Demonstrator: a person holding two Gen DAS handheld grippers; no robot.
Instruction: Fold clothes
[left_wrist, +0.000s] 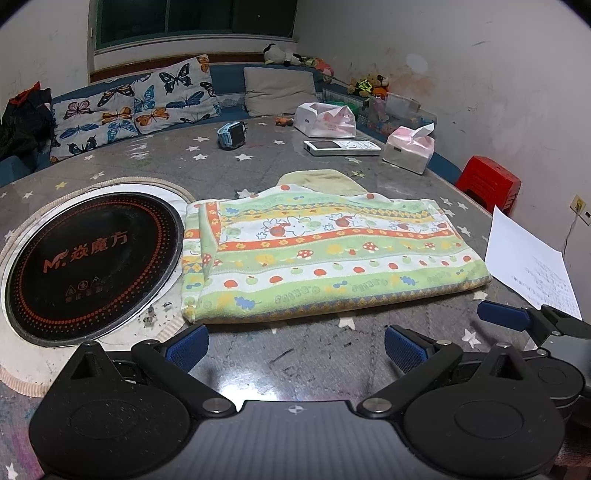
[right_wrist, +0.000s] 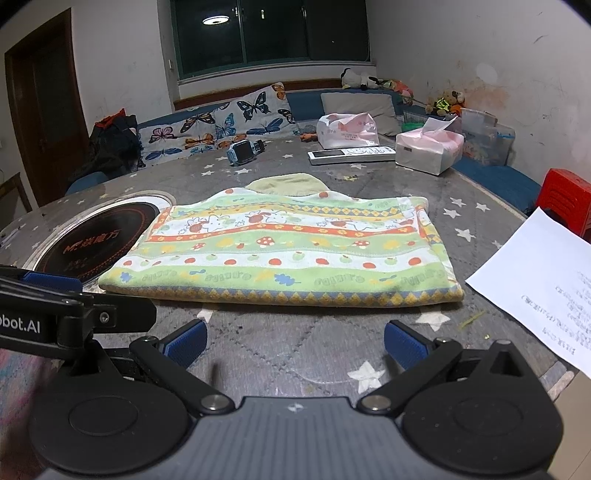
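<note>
A patterned green, white and orange cloth (left_wrist: 325, 254) lies folded flat on the round grey star-print table (left_wrist: 295, 354); it also shows in the right wrist view (right_wrist: 288, 254). A pale yellow-green cloth (left_wrist: 325, 181) peeks out from under its far edge, seen also in the right wrist view (right_wrist: 288, 184). My left gripper (left_wrist: 295, 350) is open and empty, just short of the cloth's near edge. My right gripper (right_wrist: 295, 347) is open and empty, also just short of the near edge. Each gripper's side shows in the other's view.
A black induction hob (left_wrist: 92, 266) is set in the table left of the cloth. A white paper sheet (right_wrist: 543, 288) lies at the right. A tissue pack (right_wrist: 428, 147), remote (right_wrist: 351, 153), smartwatch (right_wrist: 243, 147) and bag (right_wrist: 347, 131) sit at the far side. A red stool (left_wrist: 487, 182) stands beyond.
</note>
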